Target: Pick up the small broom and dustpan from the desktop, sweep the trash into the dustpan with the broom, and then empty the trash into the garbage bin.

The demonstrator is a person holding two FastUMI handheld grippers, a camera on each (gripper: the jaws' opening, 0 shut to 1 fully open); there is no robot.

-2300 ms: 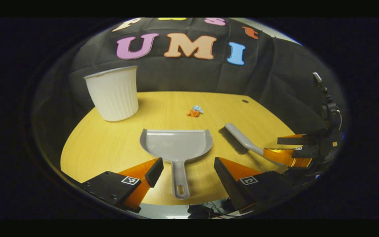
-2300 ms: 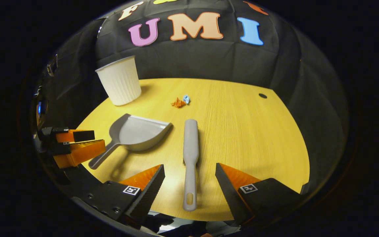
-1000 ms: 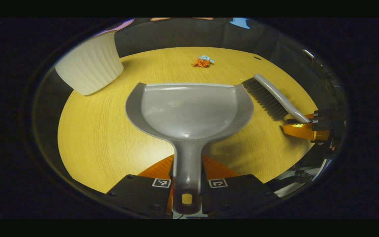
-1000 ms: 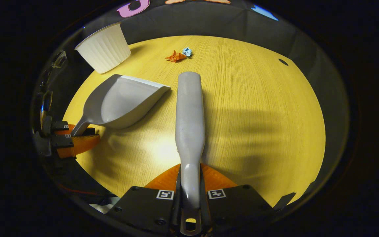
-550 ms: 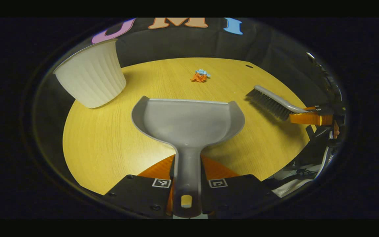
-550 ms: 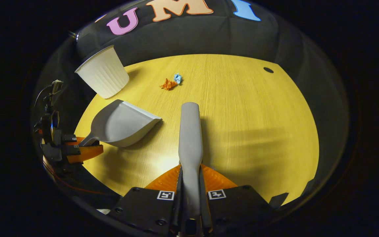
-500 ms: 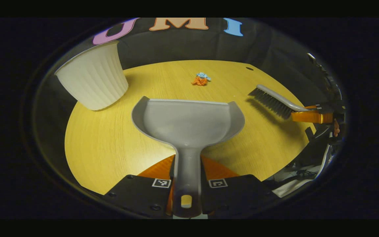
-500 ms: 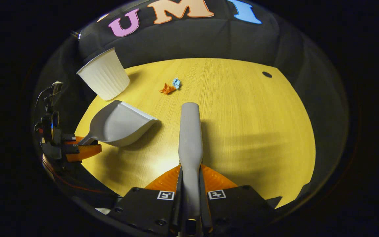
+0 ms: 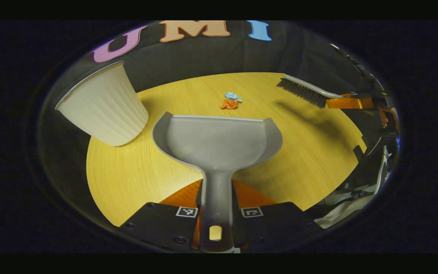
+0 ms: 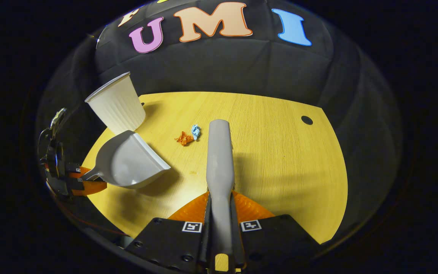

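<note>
Gripping dustpan (image 9: 219, 139) and broom (image 10: 219, 160) aloft

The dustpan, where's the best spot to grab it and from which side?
Grip the dustpan by its narrow straight handle, coming from the handle end with the scoop's open mouth facing away. The handle is slim enough to fit between the fingers; the scoop is too wide. The left tongs already clamp it that way.
</note>
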